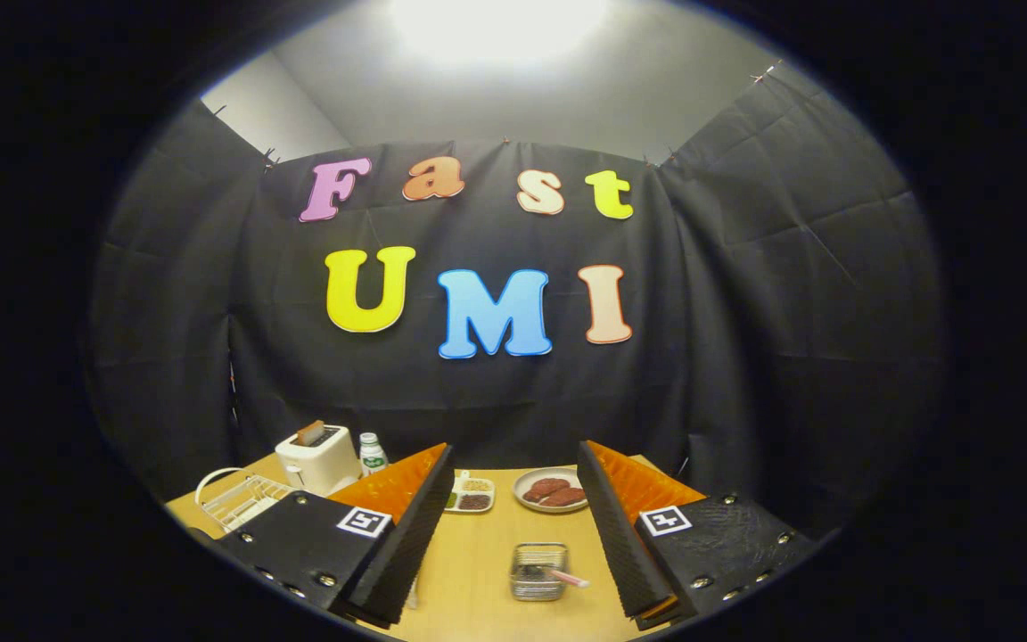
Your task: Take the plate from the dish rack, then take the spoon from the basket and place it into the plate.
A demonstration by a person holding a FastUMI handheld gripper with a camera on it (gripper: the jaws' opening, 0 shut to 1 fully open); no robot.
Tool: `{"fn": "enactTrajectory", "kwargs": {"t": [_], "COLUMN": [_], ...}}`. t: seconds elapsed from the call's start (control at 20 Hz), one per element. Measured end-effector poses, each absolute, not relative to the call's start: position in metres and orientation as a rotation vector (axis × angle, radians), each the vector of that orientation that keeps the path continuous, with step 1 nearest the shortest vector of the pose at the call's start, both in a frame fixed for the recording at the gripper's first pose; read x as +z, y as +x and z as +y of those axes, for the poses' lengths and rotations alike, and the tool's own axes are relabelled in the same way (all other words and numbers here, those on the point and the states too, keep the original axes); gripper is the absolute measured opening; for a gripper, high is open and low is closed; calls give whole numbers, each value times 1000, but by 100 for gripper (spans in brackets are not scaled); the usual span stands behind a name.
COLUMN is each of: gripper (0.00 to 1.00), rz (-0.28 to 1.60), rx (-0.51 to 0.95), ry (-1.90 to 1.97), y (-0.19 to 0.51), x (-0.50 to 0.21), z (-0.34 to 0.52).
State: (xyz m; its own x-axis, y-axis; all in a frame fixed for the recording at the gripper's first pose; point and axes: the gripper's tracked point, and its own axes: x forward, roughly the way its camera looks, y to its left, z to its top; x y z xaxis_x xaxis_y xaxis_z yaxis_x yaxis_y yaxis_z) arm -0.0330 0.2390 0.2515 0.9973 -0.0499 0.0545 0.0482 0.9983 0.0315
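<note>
The gripper [513, 535] hangs wide and empty above the light wooden table [478, 580]; the white wire dish rack [242, 497] sits at its left edge, plate unseen; the small metal mesh basket [538, 571] holds the pink-handled spoon [567, 578] between the fingers; a hasty approach risks toppling the basket.

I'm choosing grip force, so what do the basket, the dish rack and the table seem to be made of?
With the gripper open, the basket between its fingers looks like fine metal mesh, grey with a shiny rim. The dish rack beyond the left finger appears to be white coated wire, thin bars with gaps. The table looks like light wood or laminate, smooth and matte.
</note>
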Motion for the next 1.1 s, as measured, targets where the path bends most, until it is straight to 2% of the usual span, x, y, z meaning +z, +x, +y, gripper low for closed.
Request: {"fn": "enactTrajectory", "kwargs": {"t": [0.1,0.25,0.3,0.55,0.6,0.85,0.9,1.05,1.1], "gripper": [81,81,65,62,52,50,35,34,21], "rz": [-34,31,62,216,240,347,363,403,409], "rx": [-34,-17,-12,-43,-62,-122,-129,-176,-188], "ry": [44,40,33,-6,-16,-67,-66,-76,-82], "y": [-23,-6,0,38,42,74,72,81,72], "x": [245,225,216,163,154,113,110,98,102], "z": [282,336,352,401,405,418,419,416,417]}}
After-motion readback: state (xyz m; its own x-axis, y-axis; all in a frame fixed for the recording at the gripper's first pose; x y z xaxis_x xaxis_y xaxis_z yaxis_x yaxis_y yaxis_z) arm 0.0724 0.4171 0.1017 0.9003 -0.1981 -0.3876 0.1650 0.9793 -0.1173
